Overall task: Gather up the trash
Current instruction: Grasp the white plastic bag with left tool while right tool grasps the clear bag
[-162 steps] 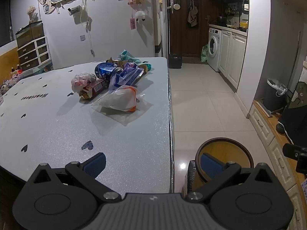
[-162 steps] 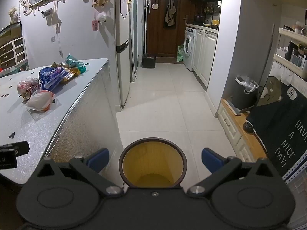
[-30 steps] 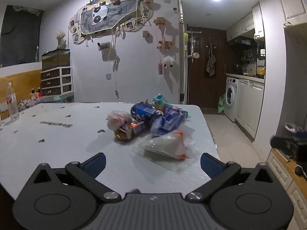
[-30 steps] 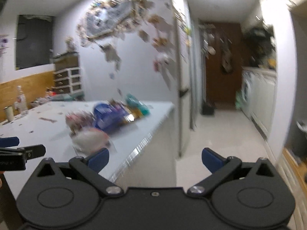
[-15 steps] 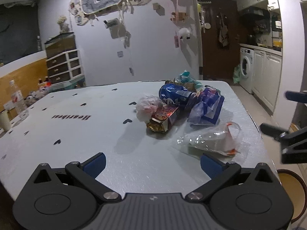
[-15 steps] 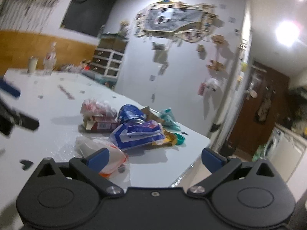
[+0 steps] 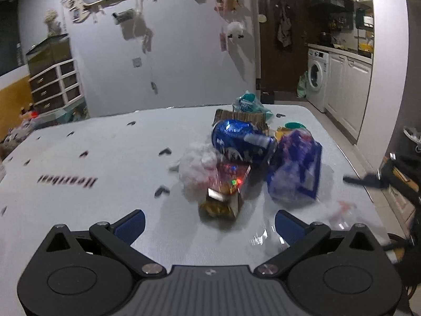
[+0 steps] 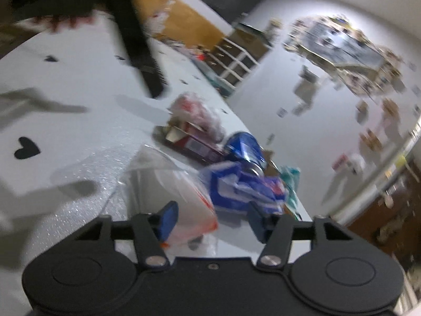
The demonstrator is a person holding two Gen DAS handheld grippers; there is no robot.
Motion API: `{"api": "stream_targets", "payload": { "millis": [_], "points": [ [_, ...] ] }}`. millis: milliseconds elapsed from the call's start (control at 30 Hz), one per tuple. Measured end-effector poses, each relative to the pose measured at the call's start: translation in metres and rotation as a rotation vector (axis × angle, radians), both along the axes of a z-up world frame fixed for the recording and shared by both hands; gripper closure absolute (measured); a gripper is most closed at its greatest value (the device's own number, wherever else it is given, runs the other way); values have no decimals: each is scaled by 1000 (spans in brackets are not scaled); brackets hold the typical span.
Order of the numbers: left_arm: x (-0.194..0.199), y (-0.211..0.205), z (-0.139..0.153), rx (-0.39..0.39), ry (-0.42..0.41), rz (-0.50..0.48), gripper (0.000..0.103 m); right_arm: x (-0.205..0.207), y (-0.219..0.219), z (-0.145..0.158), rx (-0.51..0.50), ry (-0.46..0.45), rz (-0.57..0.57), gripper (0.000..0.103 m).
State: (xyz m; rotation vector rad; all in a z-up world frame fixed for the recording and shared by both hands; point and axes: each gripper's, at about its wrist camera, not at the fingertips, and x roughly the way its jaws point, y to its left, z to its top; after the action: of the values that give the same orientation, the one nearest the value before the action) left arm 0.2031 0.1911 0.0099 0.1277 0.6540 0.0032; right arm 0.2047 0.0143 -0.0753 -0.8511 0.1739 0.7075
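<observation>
A pile of trash lies on the white table (image 7: 105, 163): a crushed blue can (image 7: 240, 139), a red and gold snack box (image 7: 226, 187), a crumpled pink-white bag (image 7: 197, 168), a blue-purple wrapper (image 7: 297, 168) and a clear plastic bag with orange trim (image 8: 184, 197). My left gripper (image 7: 209, 223) is open just short of the snack box. My right gripper (image 8: 211, 216) is open, its fingers on either side of the clear bag, half closed around it. The right gripper also shows at the right edge of the left wrist view (image 7: 379, 179).
A teal wrapper (image 7: 247, 102) and torn cardboard (image 7: 239, 117) lie behind the can. The table's right edge (image 7: 363, 173) drops to the tiled kitchen floor. A washing machine (image 7: 317, 76) and white cabinets stand beyond. Drawers (image 7: 52, 81) stand at far left.
Both grippers have moved in on the trash pile. The right gripper has swung over the table, narrowed its jaws and now straddles the clear bag. The left gripper came closer to the snack box.
</observation>
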Motion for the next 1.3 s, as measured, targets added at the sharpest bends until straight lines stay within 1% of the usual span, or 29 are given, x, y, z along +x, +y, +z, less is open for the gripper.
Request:
{"api": "stream_targets", "payload": {
  "millis": [133,167,200,233,333,367,400,467,500,600,633,667,700,733,767,867,933,1067,1167,1300],
  "points": [
    [39,0,-1,30,25,-10,0,-2,11,-5,-86,-53,90,62],
    [48,1,-2,27,29,-5,1,-2,14,-6,-98,-56,102,67],
    [56,1,-4,19,29,0,1,-1,16,-7,-106,-55,112,72],
    [64,2,-5,14,30,4,2,0,18,-8,-109,-51,121,74],
    [86,4,-12,2,27,26,6,0,23,-12,-113,-58,150,75],
    [93,5,-14,-5,26,37,8,-1,24,-12,-114,-62,158,78],
    [100,7,-16,-15,23,50,8,-1,25,-13,-112,-62,164,84],
    [109,10,-20,-36,17,70,14,-2,25,-10,-98,-59,168,89],
    [114,11,-22,-46,18,78,16,-1,24,-8,-84,-37,171,91],
    [124,14,-27,-57,20,100,25,-4,18,-2,-42,11,173,93],
    [126,15,-28,-63,22,106,31,-5,15,-1,-29,25,170,94],
    [127,17,-30,-74,24,114,40,-5,12,1,-10,52,162,94],
    [128,19,-31,-95,27,117,45,-3,9,4,15,85,148,94],
    [127,22,-33,-116,29,119,54,-3,7,7,37,108,134,94],
    [127,23,-35,-129,32,122,58,-1,3,10,64,133,114,95],
    [123,20,-39,-124,53,118,58,2,-8,18,149,212,62,95],
    [120,17,-41,-112,53,113,60,2,-14,24,195,243,34,95],
    [104,12,-33,-112,9,126,63,5,-21,34,272,295,-29,97],
    [86,4,-21,-79,-40,131,63,4,-29,41,337,333,-69,97],
    [53,-4,-1,-53,-106,136,63,-1,-37,53,418,367,-111,97]
  ]
}}
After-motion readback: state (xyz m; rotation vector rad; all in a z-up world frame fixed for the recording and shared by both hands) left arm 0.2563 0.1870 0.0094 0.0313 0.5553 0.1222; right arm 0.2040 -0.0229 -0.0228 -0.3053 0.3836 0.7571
